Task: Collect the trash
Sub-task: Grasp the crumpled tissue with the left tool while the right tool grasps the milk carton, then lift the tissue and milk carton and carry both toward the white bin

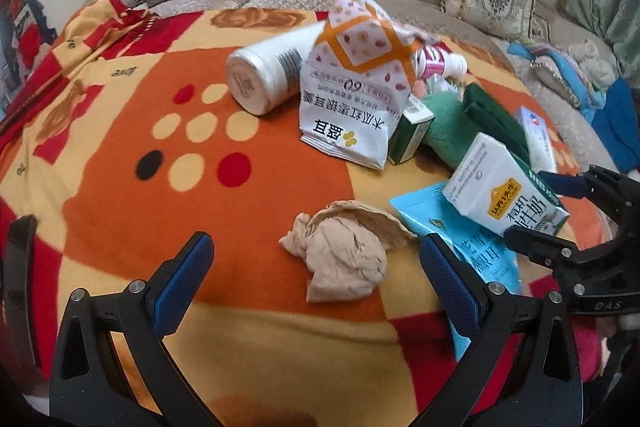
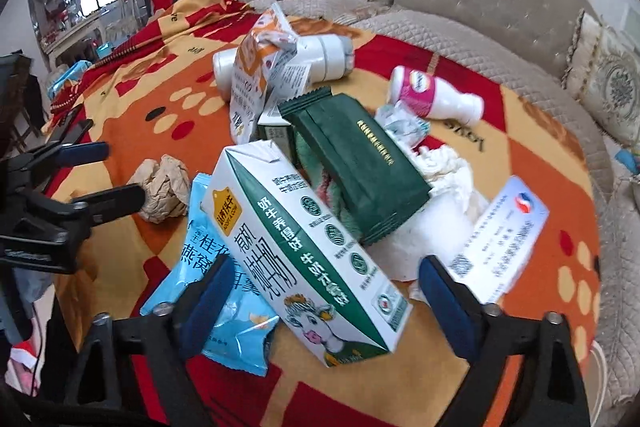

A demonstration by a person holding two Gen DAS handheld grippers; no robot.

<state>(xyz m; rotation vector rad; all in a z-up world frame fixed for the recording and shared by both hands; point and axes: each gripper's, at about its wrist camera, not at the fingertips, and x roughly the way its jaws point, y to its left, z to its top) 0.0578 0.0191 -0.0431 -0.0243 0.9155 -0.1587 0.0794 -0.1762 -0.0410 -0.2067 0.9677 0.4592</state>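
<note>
Trash lies heaped mid-blanket [image 1: 120, 227]: the milk carton [image 2: 304, 251] rests slantwise between the right gripper [image 2: 324, 291]'s released jaws, long axis running away from them, while the left gripper [image 1: 316, 267], also spread, faces the crumpled paper [image 1: 344, 259].

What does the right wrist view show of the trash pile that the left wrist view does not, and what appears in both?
Only the right wrist view shows the white crumpled tissue beside the dark green packet, and the whole pink-labelled bottle.

Only the left wrist view shows the base of the white bottle and the printed front of the white and orange pouch.

Both show the milk carton, the blue packet and the crumpled brown paper.
</note>
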